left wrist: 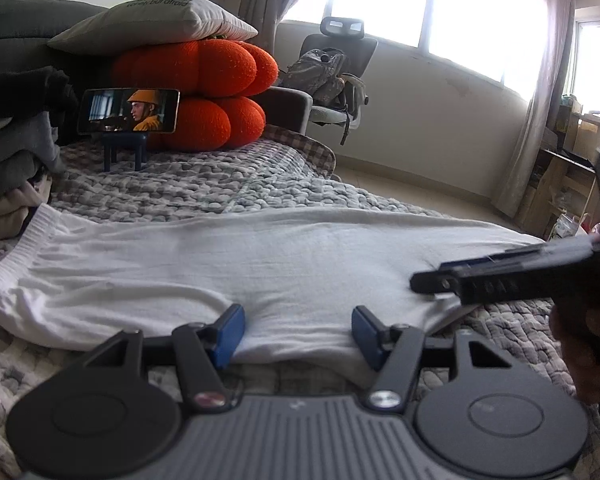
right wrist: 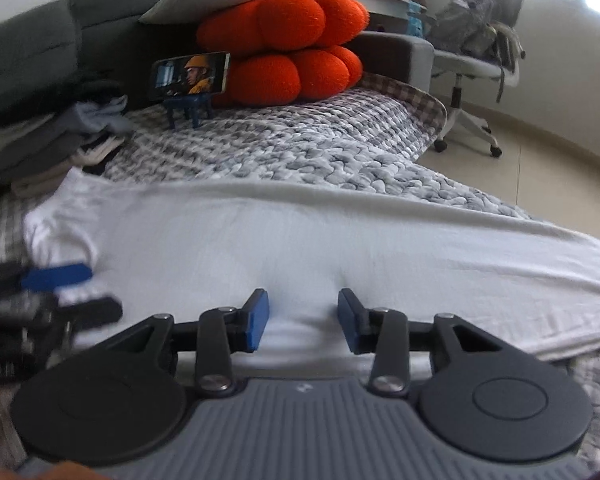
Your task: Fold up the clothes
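Nearest the white garment's front edge, the left hand-held gripper [left wrist: 298, 334] stands with its blue pads spread apart, cloth between them but not pinched. The right hand-held gripper [right wrist: 303, 320] is likewise released over the same edge, further along it. The white garment [left wrist: 260, 264] lies spread flat across the bed's grey quilt [left wrist: 188, 184], ribbed cuff toward the stack of folded clothes [left wrist: 8, 176]. Judging by this, an edge grasp for a fold is in hand; the next move calls for both pairs of pads to close on the near hem together. Beyond the garment stand a phone [left wrist: 129, 111] on its stand and orange cushions [left wrist: 204, 92].
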`<state>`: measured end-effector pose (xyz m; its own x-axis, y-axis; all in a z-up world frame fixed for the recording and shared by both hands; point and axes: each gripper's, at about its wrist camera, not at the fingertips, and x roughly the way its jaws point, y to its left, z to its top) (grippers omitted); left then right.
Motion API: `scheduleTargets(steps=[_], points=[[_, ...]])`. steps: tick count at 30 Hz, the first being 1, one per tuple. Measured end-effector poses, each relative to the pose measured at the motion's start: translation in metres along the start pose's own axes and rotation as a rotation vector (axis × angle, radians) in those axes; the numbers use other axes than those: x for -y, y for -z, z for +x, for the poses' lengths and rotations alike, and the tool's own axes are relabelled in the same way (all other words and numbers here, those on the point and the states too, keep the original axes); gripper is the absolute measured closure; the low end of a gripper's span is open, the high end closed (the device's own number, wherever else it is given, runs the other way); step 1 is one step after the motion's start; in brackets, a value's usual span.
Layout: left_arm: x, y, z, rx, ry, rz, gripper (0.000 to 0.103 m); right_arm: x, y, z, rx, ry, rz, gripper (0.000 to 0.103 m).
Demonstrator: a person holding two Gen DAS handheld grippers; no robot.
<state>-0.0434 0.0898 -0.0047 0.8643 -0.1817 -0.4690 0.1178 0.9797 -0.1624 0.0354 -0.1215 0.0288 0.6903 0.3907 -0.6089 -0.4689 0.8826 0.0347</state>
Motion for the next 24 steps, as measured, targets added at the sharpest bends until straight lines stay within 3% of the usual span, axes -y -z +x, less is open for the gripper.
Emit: scheduleTargets(steps=[5,24], points=[[0.001,0.000,0.001,-0.001,-0.007,0.008,0.042,0.006,0.012,-0.003,0.058,-0.017,0.041,0.057],[0.001,0.000,0.000,-0.002,-0.011,0.014,0.042,0.004,0.019,-0.012,0.062,-0.008,0.012,0.056]])
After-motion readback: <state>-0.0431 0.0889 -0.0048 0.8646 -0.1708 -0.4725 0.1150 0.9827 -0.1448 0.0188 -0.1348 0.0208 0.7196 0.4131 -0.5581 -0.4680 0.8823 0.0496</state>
